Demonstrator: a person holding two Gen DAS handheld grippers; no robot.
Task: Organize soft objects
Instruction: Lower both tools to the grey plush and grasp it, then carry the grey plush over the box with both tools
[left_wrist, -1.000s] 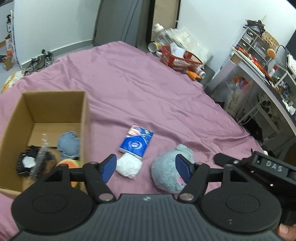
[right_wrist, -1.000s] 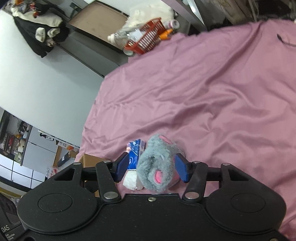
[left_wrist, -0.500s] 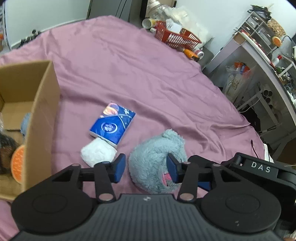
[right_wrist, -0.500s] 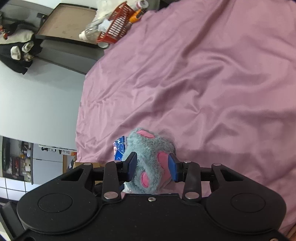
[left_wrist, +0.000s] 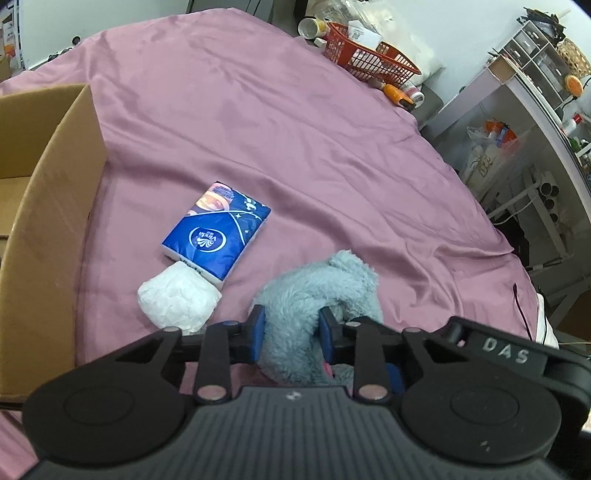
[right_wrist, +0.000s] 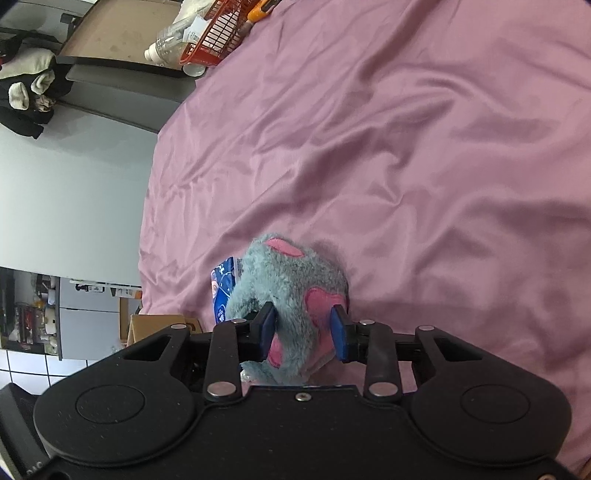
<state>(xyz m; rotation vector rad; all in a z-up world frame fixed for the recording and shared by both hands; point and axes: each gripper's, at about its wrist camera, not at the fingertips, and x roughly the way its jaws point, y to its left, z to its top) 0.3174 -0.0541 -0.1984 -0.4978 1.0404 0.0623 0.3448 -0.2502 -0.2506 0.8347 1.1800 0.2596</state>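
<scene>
A grey-blue plush toy (left_wrist: 325, 291) with pink patches lies on the purple bed sheet (left_wrist: 295, 140). My left gripper (left_wrist: 291, 332) is shut on one side of the plush. My right gripper (right_wrist: 303, 332) is shut on the same plush (right_wrist: 291, 273) from the other side, and its black body shows at the right in the left wrist view. A blue tissue pack (left_wrist: 218, 232) and a white soft bundle (left_wrist: 179, 295) lie just left of the plush. The cardboard box (left_wrist: 55, 206) stands at the left.
A red basket (left_wrist: 369, 59) with bottles sits at the bed's far edge. Shelves and a desk (left_wrist: 535, 92) stand to the right of the bed. The right wrist view shows a bare stretch of sheet (right_wrist: 406, 147) beyond the plush.
Both grippers have moved in onto the plush and closed on it; one second ago both stood open. The left gripper swung right, away from the box.
</scene>
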